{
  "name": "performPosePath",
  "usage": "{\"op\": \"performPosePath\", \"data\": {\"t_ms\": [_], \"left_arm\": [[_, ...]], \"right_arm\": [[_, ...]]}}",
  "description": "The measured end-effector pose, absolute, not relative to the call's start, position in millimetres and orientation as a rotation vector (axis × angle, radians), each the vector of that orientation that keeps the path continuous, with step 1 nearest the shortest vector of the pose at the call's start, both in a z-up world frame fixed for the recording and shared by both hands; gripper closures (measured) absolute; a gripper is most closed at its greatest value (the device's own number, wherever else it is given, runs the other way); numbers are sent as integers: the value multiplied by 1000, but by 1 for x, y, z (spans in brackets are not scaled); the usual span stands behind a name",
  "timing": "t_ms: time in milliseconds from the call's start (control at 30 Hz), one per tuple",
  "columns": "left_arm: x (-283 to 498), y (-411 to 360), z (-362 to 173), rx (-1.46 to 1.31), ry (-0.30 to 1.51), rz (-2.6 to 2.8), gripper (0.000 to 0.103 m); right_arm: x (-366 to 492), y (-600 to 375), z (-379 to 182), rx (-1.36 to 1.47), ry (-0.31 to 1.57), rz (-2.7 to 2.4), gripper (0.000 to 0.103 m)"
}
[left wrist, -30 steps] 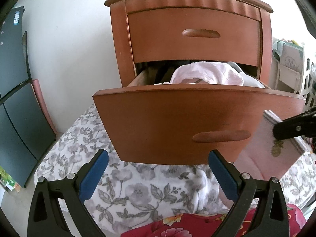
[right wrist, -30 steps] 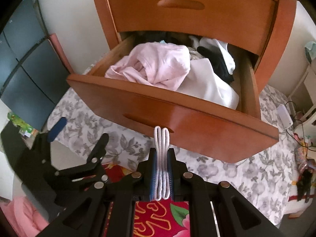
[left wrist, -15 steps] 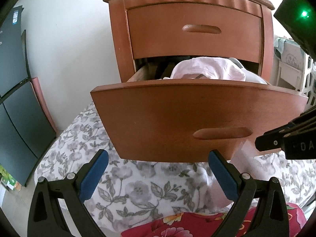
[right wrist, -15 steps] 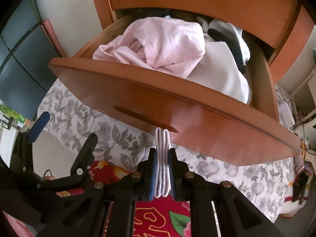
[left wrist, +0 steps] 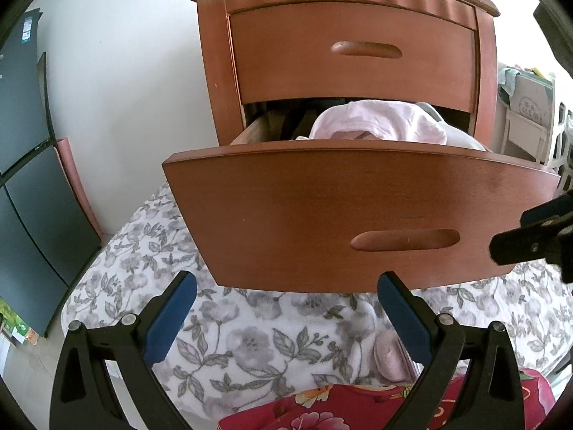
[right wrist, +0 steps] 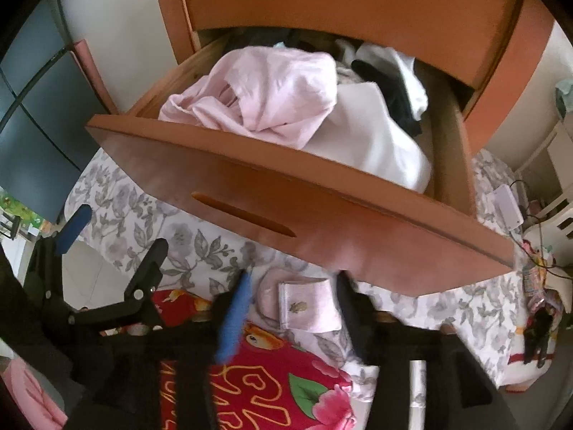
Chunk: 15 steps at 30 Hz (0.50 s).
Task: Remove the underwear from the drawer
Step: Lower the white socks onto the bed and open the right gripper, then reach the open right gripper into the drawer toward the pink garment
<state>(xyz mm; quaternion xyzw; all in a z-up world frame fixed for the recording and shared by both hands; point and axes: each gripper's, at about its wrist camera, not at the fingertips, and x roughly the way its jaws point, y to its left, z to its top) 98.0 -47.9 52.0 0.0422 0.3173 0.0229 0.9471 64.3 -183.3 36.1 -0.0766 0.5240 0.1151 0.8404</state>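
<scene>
The lower drawer of a brown wooden nightstand stands pulled out over the bed. A crumpled pink garment tops the clothes in it, beside a white garment and black and white pieces. A small folded pink underwear lies on the floral bedspread below the drawer front. My right gripper is open around it, blurred, with nothing in its grip. Further left, my left gripper is open and empty, low in front of the drawer.
The upper drawer is closed. A floral bedspread and a red flowered blanket lie below. Dark cabinet doors stand at left. A white charger with cables and white furniture sit at right.
My right gripper, shut on the folded pink underwear before, has opened and the piece now lies on the bedspread. The right gripper also tilted down. The left gripper has barely moved.
</scene>
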Motion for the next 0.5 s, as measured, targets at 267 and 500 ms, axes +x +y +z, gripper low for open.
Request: {"op": "performPosePath", "data": {"t_ms": [267,500], "left_arm": [[98,-47,51,82,648,48,2],[98,-46,51,79,649,49,2]], "right_arm": [[61,-192,38,-159,1102,235,27],[59,-189,29,-173,1096,232,15]]}}
